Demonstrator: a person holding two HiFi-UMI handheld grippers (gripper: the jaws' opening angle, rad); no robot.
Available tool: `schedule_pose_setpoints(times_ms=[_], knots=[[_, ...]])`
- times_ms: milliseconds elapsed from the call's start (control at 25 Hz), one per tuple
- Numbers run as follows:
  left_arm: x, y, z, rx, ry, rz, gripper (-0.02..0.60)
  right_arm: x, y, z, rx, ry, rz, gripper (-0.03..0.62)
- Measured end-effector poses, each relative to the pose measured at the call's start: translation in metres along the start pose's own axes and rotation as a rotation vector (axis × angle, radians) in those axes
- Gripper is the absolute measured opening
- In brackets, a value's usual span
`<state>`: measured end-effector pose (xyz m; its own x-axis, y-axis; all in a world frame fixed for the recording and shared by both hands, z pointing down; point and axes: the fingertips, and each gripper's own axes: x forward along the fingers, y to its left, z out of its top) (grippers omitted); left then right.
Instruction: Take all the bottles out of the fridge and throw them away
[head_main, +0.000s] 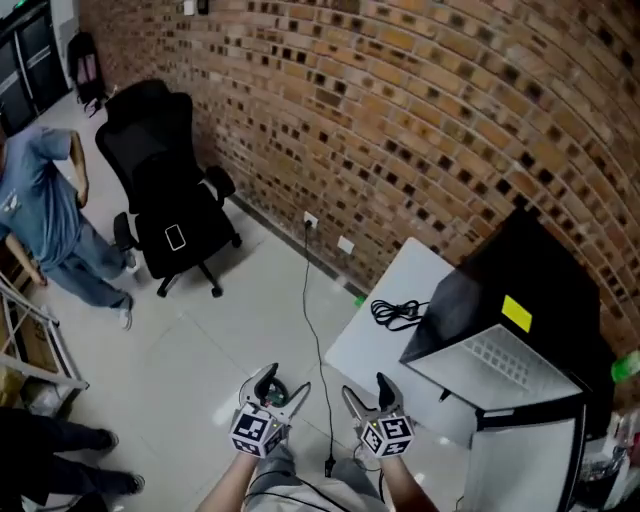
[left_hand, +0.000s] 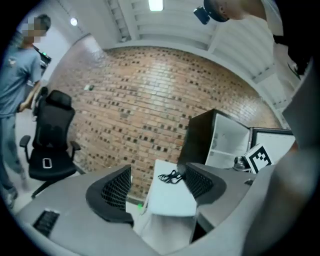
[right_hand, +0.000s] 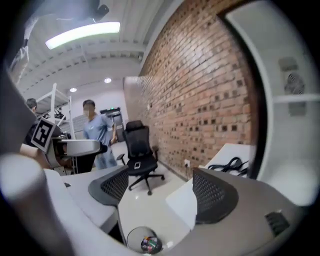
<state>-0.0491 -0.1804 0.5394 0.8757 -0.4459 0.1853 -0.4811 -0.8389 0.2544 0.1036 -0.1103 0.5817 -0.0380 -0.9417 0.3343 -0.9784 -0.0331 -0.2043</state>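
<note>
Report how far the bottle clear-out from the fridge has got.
Done: the bin already holds colourful items, likely bottles, though they are too small to confirm. In hand: nothing. The left hand-held gripper and right hand-held gripper are both open and empty, near the fridge, which stands open. Left: its inside is not visible enough to say whether bottles remain.

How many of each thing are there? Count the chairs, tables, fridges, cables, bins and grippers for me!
office chair: 1
white table: 1
fridge: 1
cable: 1
bin: 1
grippers, the left gripper and the right gripper: 2
Total: 7
</note>
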Motion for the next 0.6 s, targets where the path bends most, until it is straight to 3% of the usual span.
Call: schedule_pose_setpoints(times_ms=[120,280,480,600], knots=[[0.023,-0.070,0.064,0.040,-0.060,-0.124,0.339,-0.080,-0.032,0.076,0.009,-0.224,-0.145,0.397],[0.059,-0.166,0.122,0.076,-0.167,-0.245,0.339,-0.184,-0.092,0.135,-0.004,-0.346,-0.408,0.437],[0.089,-0.274,0.142,0.160,-0.229,-0.450,0.339,-0.294,-0.137,0.168,0.083,-0.555,-0.580,0.483],[0.095,-0.313,0.141,0.191,-0.235,-0.513,0.339,-0.342,-0.158,0.163,0.088,-0.587,-0.666,0.473]])
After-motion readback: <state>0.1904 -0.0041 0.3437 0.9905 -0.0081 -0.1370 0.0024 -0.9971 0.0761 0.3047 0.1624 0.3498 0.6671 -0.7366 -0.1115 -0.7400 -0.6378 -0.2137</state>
